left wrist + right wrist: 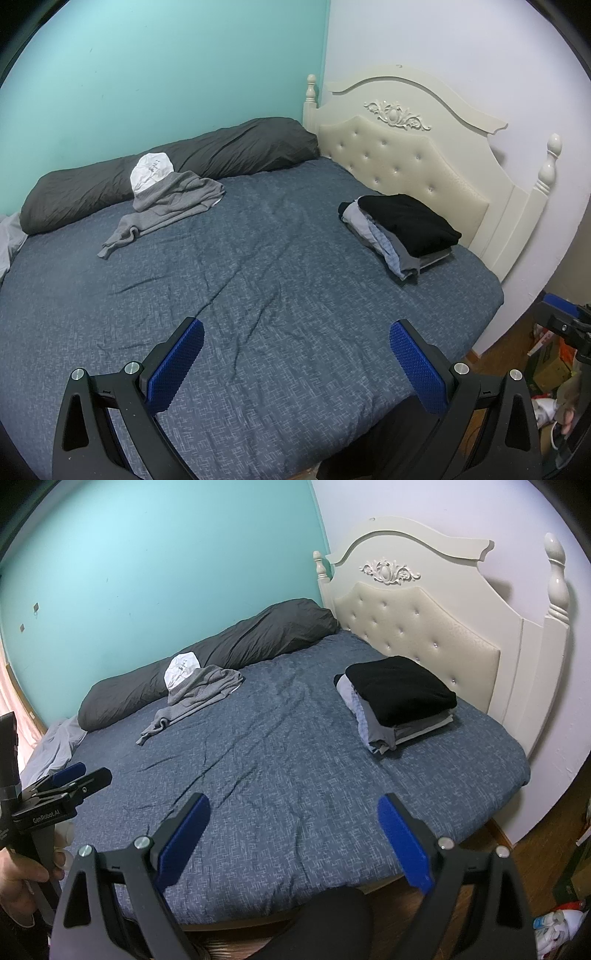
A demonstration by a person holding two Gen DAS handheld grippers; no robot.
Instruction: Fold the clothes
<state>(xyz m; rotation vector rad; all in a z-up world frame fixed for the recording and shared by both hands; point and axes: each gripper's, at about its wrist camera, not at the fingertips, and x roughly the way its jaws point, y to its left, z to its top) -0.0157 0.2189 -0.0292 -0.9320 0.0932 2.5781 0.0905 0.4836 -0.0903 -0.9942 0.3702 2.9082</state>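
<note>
Left wrist view shows both grippers, left gripper (297,365) and right gripper (293,843), fingers apart and empty over the bed (277,266), so reaching the unfolded grey hoodie (166,206) likely comes next.

Middle of the bed (258,280) lay bare, open from the near edge. Obstacles: crumpled grey hoodie (173,203) far left, against the dark bolster (166,166); stack of folded clothes (402,229) far right, near the headboard (406,158).
</note>
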